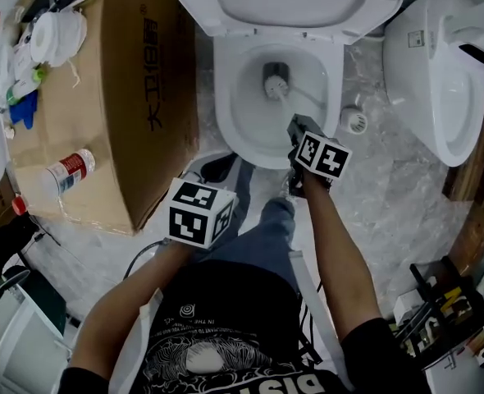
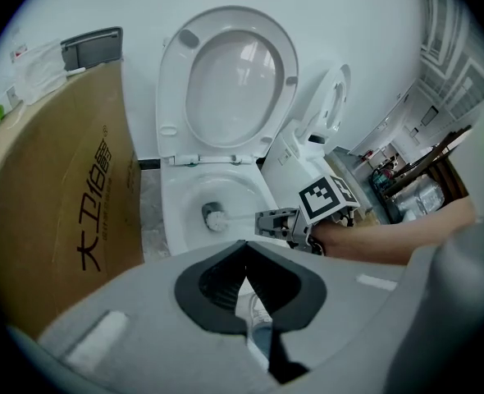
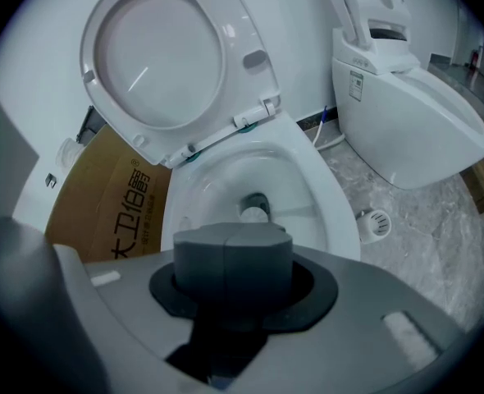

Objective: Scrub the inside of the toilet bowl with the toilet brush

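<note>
pinching the toilet brush in my right hand-held gripper to reach the toilet bowl drain; left hand-held gripper pressed together, idle.

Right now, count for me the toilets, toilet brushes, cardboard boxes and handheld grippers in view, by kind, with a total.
Toilets: 2, the open toilet and the second toilet
Toilet brush: 1, head down in the open bowl
Cardboard box: 1
Grippers: 2, the left gripper and the right gripper, its tongs shut on the brush handle
Total: 6
</note>
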